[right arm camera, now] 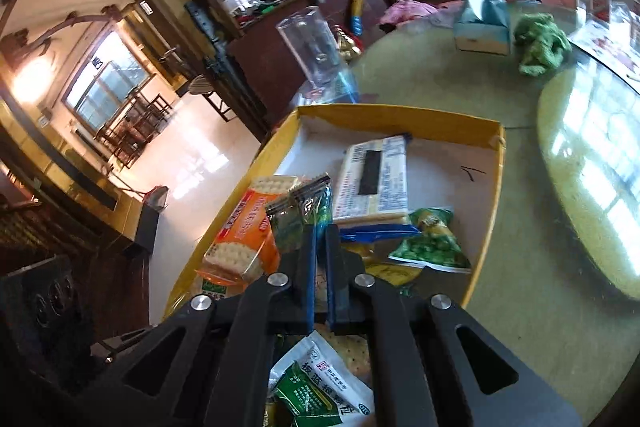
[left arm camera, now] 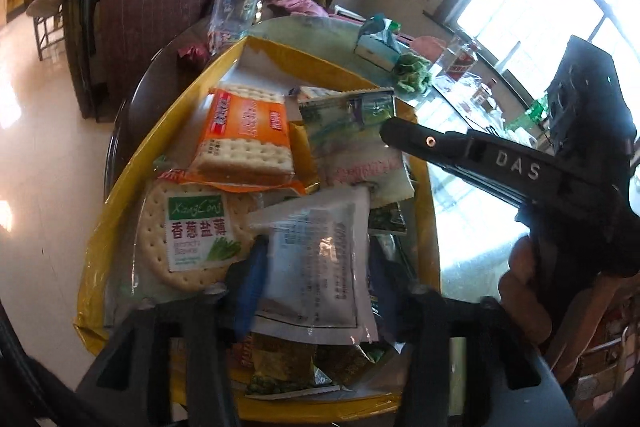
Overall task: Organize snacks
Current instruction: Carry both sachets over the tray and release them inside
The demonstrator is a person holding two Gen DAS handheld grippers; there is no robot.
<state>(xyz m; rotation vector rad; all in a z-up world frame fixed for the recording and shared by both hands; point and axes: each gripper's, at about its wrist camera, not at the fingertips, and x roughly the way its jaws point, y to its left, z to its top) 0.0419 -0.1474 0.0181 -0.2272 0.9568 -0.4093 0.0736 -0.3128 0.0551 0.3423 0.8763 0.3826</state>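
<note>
The left gripper (left arm camera: 316, 267) has its fingers wide apart on either side of a white sachet (left arm camera: 316, 263), which stands between them over the near end of the yellow tray (left arm camera: 120, 203). I cannot tell whether the pads actually touch it. The right gripper (right arm camera: 320, 259) is nearly closed, its blue pads pinching a dark green packet (right arm camera: 300, 215) by the near edge, above the left part of the tray.

The snacks all lie in the tray on the table (right arm camera: 420, 75): an orange cracker pack (left arm camera: 248, 135) at the left, a round biscuit pack (left arm camera: 192, 231) near it, a pale cracker pack (right arm camera: 376, 179) towards the far side, a green pea bag (right arm camera: 432, 243) at the right.

The risks, as I judge them: the green packet is held by a thin strip of film, so it may slide out if it is swung quickly. The white sachet is slick and floppy, and the left fingers closing off-centre could fold it or push it aside. The two grippers work close together over one crowded tray and could knock each other, or drag neighbouring packs over the low rim.
</note>
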